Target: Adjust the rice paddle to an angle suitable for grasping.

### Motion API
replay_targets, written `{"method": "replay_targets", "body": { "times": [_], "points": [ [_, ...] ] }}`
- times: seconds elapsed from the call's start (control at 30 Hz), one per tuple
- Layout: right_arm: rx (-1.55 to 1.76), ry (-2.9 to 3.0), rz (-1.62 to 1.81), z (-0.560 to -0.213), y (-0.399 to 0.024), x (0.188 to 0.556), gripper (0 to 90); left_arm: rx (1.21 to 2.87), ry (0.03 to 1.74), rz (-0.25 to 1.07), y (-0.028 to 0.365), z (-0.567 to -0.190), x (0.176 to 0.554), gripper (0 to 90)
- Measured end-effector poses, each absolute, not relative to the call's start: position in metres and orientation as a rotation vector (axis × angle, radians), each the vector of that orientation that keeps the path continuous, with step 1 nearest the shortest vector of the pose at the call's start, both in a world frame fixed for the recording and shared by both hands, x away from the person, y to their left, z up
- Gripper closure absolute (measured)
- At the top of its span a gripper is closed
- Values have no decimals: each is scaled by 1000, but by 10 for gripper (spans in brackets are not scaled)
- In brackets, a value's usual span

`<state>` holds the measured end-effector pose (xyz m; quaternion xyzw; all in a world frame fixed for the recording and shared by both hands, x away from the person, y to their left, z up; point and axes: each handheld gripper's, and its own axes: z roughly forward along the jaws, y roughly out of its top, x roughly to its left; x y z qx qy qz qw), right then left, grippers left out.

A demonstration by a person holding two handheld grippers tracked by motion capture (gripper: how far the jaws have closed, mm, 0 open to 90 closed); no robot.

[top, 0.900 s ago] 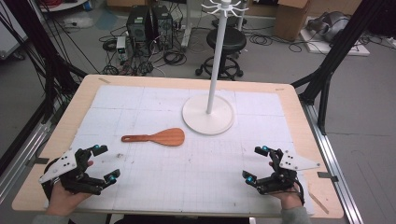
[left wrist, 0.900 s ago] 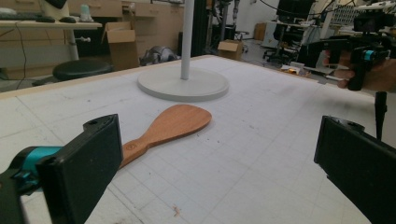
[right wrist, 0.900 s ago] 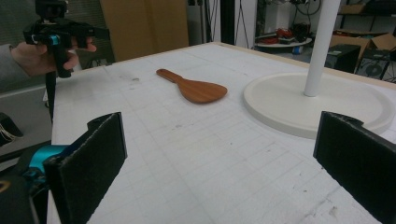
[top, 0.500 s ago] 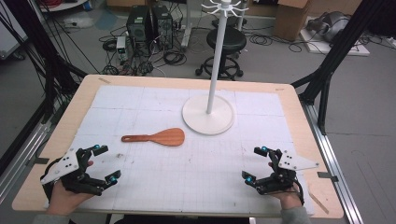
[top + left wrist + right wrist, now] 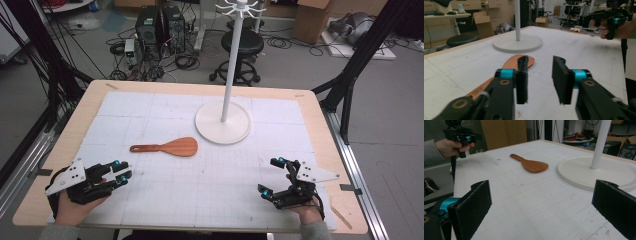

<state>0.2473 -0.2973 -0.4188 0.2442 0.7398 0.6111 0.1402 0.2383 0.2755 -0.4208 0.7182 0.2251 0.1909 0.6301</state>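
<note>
Left gripper (image 5: 121, 172) is hovering w/ jaws slightly apart near the wooden spatula (image 5: 167, 147); right gripper (image 5: 272, 176) is holding jaws wide apart, nothing btw them.

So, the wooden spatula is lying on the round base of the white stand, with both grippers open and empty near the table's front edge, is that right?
Not quite: the wooden spatula lies flat on the white mat, beside the round base of the white stand and apart from it, as the high view shows. The rest holds: the left gripper and right gripper are both open and empty near the front edge.
</note>
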Motion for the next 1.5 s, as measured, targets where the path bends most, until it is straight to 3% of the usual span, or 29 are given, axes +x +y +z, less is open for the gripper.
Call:
{"method": "replay_targets", "body": {
  "times": [0.07, 0.2, 1.0, 1.5],
  "points": [
    [704, 2137, 1764, -419, -297, 246, 12, 1655, 527, 438, 276, -421, 240, 833],
    [690, 2138, 1768, -419, -295, 246, 12, 1669, 526, 422, 274, -419, 243, 895],
    [669, 2176, 1754, -420, -291, 244, 12, 1860, 522, 373, 254, -392, 284, 896],
    [659, 2184, 1764, -420, -290, 244, 12, 1828, 596, 346, 235, -405, 314, 896]
  ]
}}
